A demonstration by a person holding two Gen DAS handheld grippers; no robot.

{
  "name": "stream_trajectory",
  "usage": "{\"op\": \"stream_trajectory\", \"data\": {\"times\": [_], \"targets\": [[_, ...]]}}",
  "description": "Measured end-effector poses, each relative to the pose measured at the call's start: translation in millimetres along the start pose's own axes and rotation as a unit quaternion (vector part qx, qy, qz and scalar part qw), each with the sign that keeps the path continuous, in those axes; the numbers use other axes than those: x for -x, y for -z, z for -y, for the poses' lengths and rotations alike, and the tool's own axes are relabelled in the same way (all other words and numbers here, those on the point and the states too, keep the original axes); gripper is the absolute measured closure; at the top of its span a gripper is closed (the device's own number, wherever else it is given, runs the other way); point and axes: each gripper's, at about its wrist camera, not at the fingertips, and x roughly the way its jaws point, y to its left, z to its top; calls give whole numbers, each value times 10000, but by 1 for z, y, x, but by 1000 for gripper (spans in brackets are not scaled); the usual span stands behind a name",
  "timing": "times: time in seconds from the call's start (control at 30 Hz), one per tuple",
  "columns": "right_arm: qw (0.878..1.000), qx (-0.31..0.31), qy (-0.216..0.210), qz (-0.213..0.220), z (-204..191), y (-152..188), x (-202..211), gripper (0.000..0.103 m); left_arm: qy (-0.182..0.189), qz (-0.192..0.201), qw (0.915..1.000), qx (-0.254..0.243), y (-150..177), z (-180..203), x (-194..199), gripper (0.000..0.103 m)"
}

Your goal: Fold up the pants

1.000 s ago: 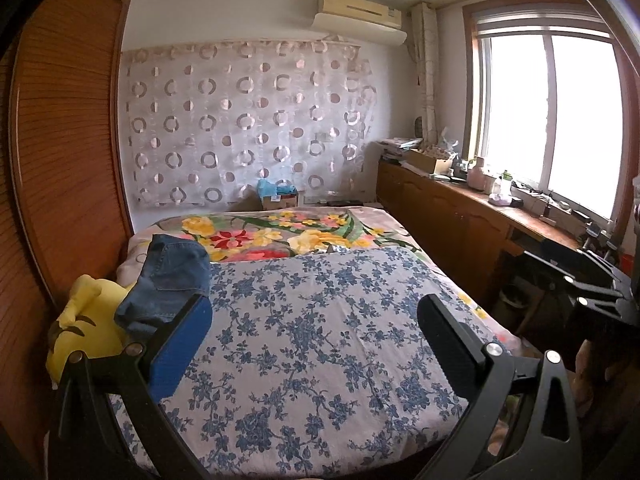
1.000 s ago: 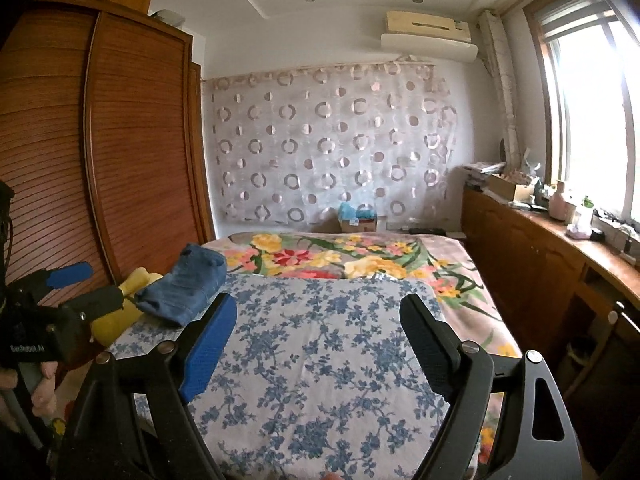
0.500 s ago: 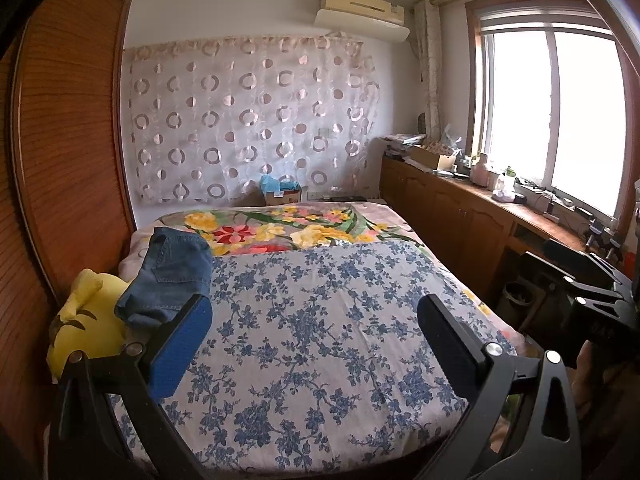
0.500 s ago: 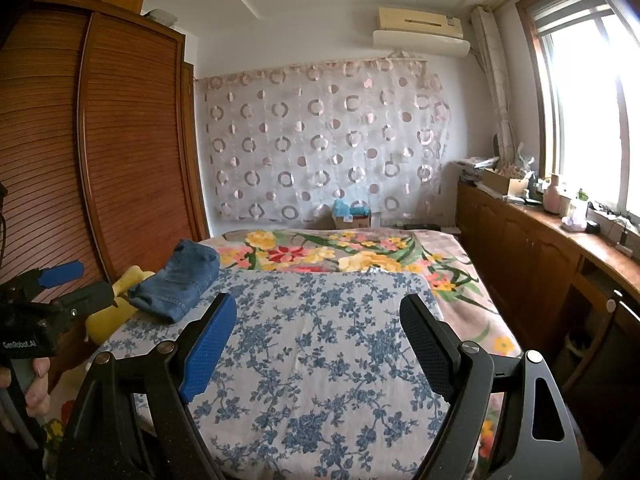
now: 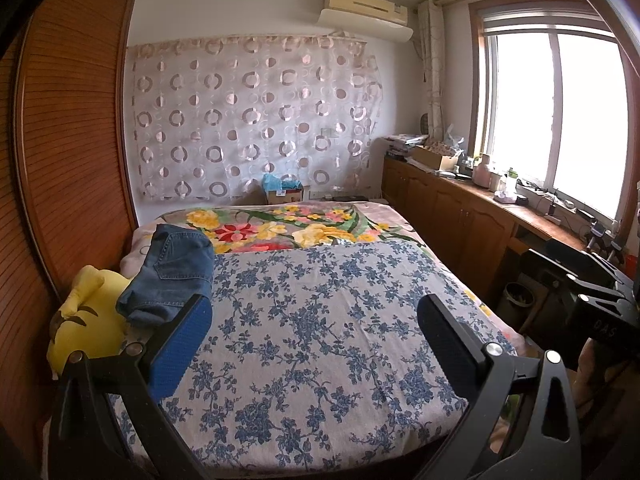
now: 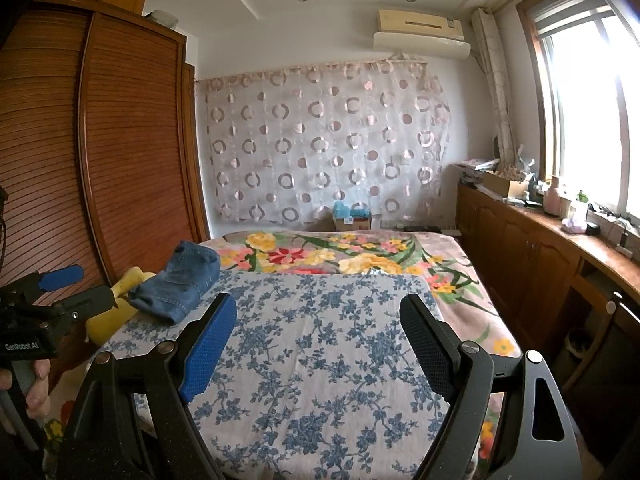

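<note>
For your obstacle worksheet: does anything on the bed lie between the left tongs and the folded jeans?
Nothing visible does. The folded jeans lie at the bed's left edge, partly on a yellow plush toy, just beyond the left tongs, which are open and empty. Only flat blue-flowered sheet lies between.

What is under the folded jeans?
The jeans rest partly on a yellow plush and partly on the blue-flowered sheet. How much plush lies beneath is hidden.
</note>
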Motion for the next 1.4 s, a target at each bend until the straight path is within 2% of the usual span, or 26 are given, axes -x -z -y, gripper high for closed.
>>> {"op": "stream_trajectory", "data": {"times": [1.4], "targets": [[10000, 6, -36, 34, -4, 0, -1, 18, -12, 27, 10000, -3, 1, 0, 0, 0]]}}
